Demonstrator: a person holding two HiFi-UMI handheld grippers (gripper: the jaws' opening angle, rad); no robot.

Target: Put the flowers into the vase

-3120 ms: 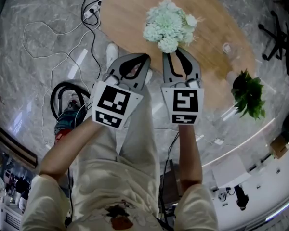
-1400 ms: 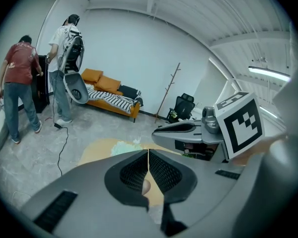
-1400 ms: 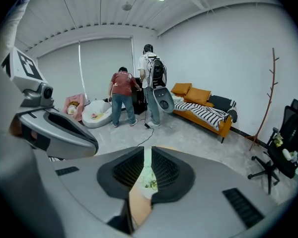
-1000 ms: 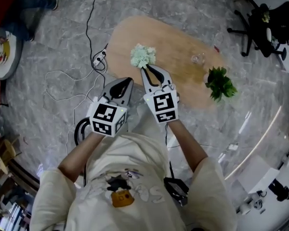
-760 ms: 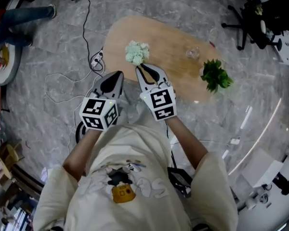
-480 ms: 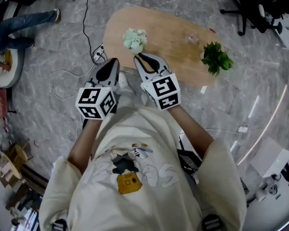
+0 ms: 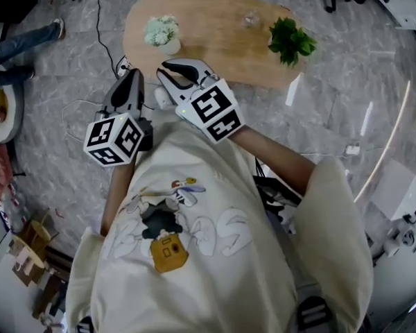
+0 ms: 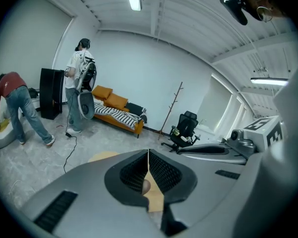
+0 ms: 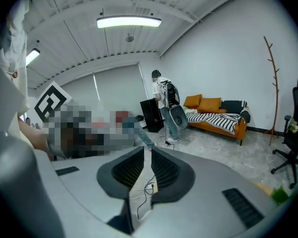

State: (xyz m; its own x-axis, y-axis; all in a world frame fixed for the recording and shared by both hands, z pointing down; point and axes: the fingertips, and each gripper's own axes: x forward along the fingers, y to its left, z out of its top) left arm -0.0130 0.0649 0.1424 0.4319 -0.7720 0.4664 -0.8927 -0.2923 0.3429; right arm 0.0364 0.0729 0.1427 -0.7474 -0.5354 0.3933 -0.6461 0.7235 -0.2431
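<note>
A bunch of pale green and white flowers (image 7: 159, 28) stands in a small white vase (image 7: 170, 46) at the left end of the oval wooden table (image 7: 215, 47). Both grippers are held close to my chest, well back from the table and over the floor. My left gripper (image 7: 132, 75) has its tips touching and holds nothing; the left gripper view shows the same (image 8: 148, 157). My right gripper (image 7: 168, 66) has a narrow gap between its jaws (image 9: 146, 152), and only floor and cable show through that gap.
A green potted plant (image 7: 290, 39) and a clear glass (image 7: 249, 19) stand at the table's right end. Cables and a power strip (image 7: 122, 65) lie on the floor by the table. People stand near an orange sofa (image 8: 116, 110). An office chair (image 8: 185, 130) is behind the table.
Both grippers have drawn back from the flowers and risen toward my chest. The table with the vase now lies farther away, at the top of the head view.
</note>
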